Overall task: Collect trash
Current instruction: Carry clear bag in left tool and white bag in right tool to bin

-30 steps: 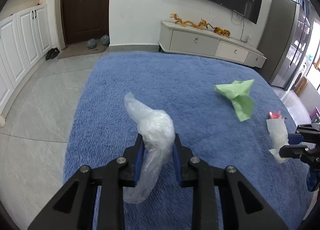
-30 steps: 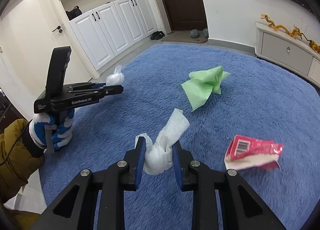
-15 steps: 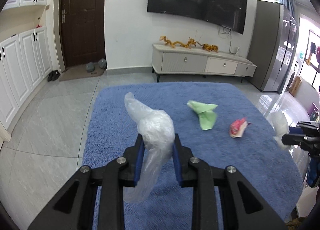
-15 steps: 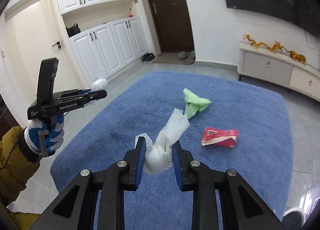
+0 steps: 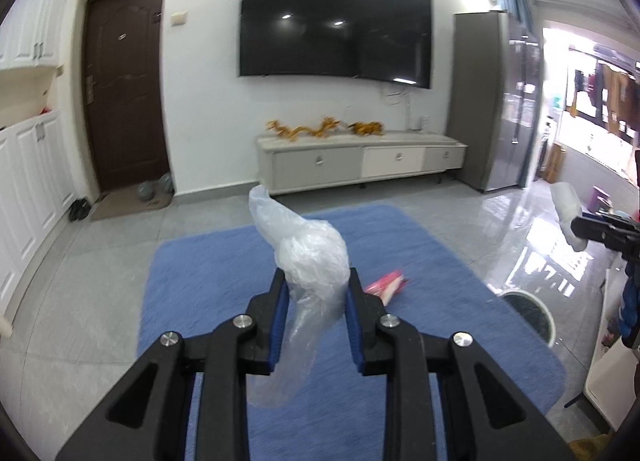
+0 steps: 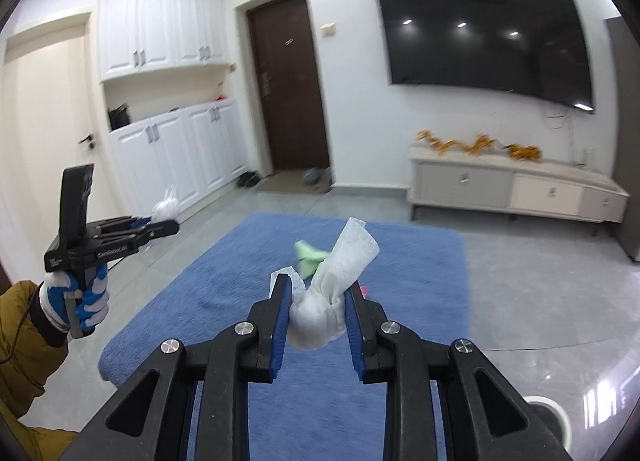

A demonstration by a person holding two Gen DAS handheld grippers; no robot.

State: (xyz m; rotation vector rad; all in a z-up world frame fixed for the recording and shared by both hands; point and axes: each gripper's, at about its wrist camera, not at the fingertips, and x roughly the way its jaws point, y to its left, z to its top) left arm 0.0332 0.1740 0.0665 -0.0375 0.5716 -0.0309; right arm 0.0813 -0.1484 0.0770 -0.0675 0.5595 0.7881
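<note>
My left gripper point(image 5: 316, 289) is shut on a crumpled clear plastic bag point(image 5: 308, 257), held high above the blue rug point(image 5: 208, 285). The same left gripper point(image 6: 160, 227) shows at the left of the right wrist view, in a gloved hand point(image 6: 86, 297). My right gripper point(image 6: 316, 301) is shut on a twisted white paper tissue point(image 6: 332, 285); it appears at the right edge of the left wrist view with the tissue point(image 5: 568, 213). On the rug lie a red packet point(image 5: 386, 285) and a green paper point(image 6: 308, 255), both partly hidden behind the held trash.
A round white bin point(image 5: 532, 317) with a dark inside stands on the tiled floor off the rug's right edge. A low TV cabinet point(image 5: 360, 165) runs along the far wall under a big screen. White cupboards point(image 6: 176, 149) and a brown door point(image 6: 288, 93) are at the left.
Both grippers have risen well above the rug with their trash still clamped. The rug now looks small and far below, and the wall, screen and bin have come into view.
</note>
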